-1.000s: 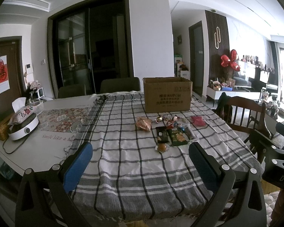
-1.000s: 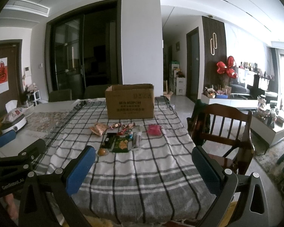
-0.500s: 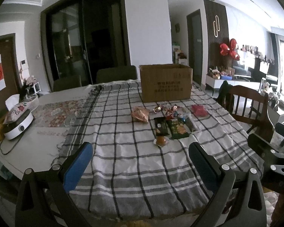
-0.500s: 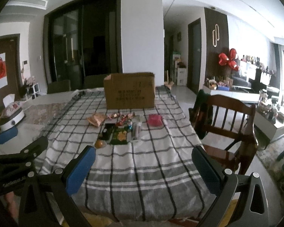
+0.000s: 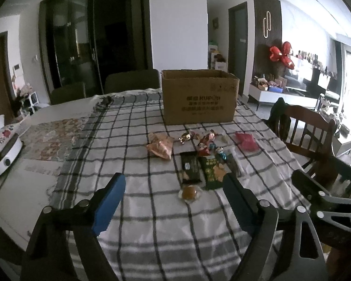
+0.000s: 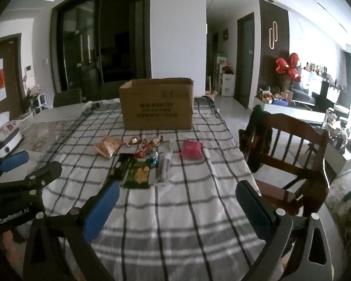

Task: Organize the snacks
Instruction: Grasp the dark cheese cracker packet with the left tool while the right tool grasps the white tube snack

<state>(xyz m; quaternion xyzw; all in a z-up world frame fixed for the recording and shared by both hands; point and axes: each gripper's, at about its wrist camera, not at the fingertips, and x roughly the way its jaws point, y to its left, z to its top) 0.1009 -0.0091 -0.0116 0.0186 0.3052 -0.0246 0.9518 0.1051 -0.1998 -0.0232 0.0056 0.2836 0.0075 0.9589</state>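
Several snacks lie in a loose group on the checked tablecloth (image 5: 128,210): an orange crinkled bag (image 5: 160,146), a dark packet (image 5: 190,167), a green packet (image 5: 213,171), a round golden pastry (image 5: 189,193), wrapped candies (image 5: 206,140) and a pink pouch (image 5: 245,141). An open cardboard box (image 5: 200,96) stands behind them. My left gripper (image 5: 173,187) hovers just short of the pastry, its jaws closing with nothing between the blue pads. My right gripper (image 6: 177,194) is open over bare cloth, nearer than the green packet (image 6: 139,174). The box (image 6: 156,104) and pink pouch (image 6: 191,148) also show there.
A wooden chair (image 6: 290,154) stands at the table's right side. A white cooker (image 5: 2,154) with a cord sits on the patterned runner at the left. Dark chairs (image 5: 131,80) stand at the far end.
Both grippers have moved forward over the table toward the snacks, which now look larger and closer. The left gripper's pads stand closer together than before.
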